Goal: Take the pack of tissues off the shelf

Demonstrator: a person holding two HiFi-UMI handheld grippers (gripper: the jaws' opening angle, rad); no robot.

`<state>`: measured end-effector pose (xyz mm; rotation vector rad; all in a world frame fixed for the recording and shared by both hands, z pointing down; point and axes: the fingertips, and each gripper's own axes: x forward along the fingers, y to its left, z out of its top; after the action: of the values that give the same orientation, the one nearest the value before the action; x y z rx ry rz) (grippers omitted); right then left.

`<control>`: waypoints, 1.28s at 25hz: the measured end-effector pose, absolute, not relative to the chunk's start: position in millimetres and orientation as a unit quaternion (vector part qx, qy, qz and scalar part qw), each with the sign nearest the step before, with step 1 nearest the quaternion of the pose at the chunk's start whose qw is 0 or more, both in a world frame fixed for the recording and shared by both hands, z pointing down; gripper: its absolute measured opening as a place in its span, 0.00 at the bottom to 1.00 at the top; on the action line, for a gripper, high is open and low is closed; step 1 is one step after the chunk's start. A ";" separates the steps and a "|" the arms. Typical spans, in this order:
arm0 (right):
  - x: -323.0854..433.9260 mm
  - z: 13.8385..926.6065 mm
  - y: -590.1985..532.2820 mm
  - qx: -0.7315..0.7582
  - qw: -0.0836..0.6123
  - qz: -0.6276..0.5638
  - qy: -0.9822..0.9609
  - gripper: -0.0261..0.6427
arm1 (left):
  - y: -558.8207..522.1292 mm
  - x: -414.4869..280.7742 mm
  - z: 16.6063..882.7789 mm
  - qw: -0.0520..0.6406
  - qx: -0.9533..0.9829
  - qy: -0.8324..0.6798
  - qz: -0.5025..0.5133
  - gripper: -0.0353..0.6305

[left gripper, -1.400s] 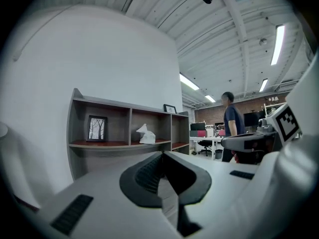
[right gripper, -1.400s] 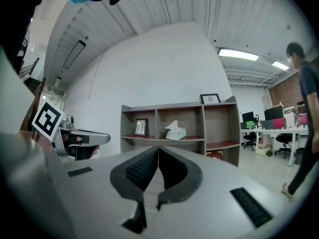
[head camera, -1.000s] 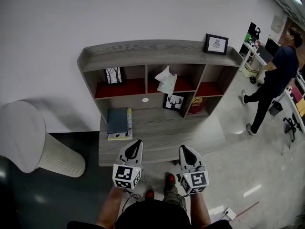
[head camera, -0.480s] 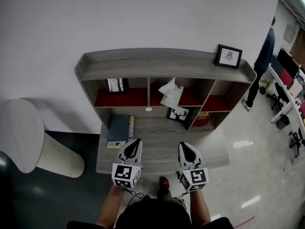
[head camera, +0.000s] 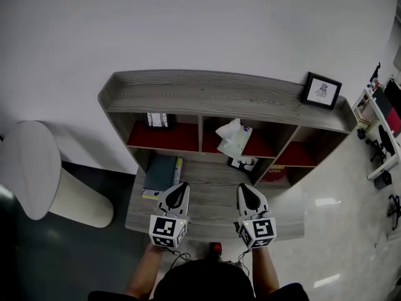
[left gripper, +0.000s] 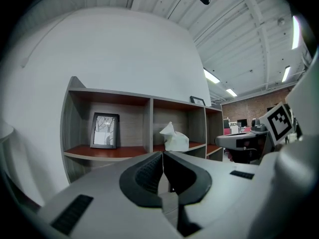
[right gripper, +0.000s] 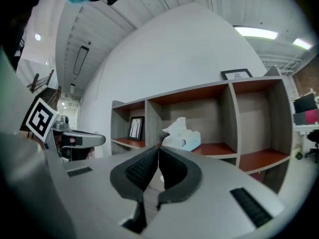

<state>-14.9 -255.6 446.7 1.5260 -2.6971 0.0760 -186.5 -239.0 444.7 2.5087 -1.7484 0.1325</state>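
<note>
A white pack of tissues (head camera: 233, 138) with a tissue sticking up sits in the middle compartment of the grey shelf (head camera: 213, 93) on its red board. It also shows in the left gripper view as the tissue pack (left gripper: 174, 139) and in the right gripper view as the tissue pack (right gripper: 182, 137). My left gripper (head camera: 177, 193) and right gripper (head camera: 246, 194) hover side by side over the desk's front part, well short of the pack. Both have jaws pressed together with nothing between them.
A framed picture (head camera: 159, 120) stands in the left compartment, another frame (head camera: 322, 90) on the shelf top at right. Books (head camera: 160, 173) lie on the desk (head camera: 213, 212) at left. A deer picture (head camera: 244, 163) and a red box (head camera: 273, 174) sit lower right. A white ribbed bin (head camera: 44, 180) stands at left.
Both grippers and the view have come closer to the shelf, now over the desk's front. The person at the right has gone out of view.
</note>
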 end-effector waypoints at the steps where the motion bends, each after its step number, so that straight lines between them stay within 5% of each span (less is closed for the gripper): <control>1: -15.2 446.6 -261.3 0.488 0.020 0.023 -0.872 0.08 | -242.2 -186.6 445.5 0.042 0.817 -0.574 0.043 0.07; 16: -7.1 436.6 -338.8 0.458 0.009 0.006 -0.889 0.09 | -268.9 -195.3 462.3 0.065 0.778 -0.623 0.053 0.07; 19: -13.7 440.5 -350.7 0.434 0.014 0.020 -0.900 0.31 | -269.6 -200.6 464.5 0.067 0.769 -0.633 0.055 0.07; 32: -28.1 461.4 -383.6 0.422 0.059 0.017 -0.904 0.35 | -263.9 -221.1 468.1 0.072 0.739 -0.667 0.063 0.07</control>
<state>-28.1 -383.6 461.4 1.2785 -2.7393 0.0514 -221.1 -263.9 468.1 2.2213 -2.0042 0.1883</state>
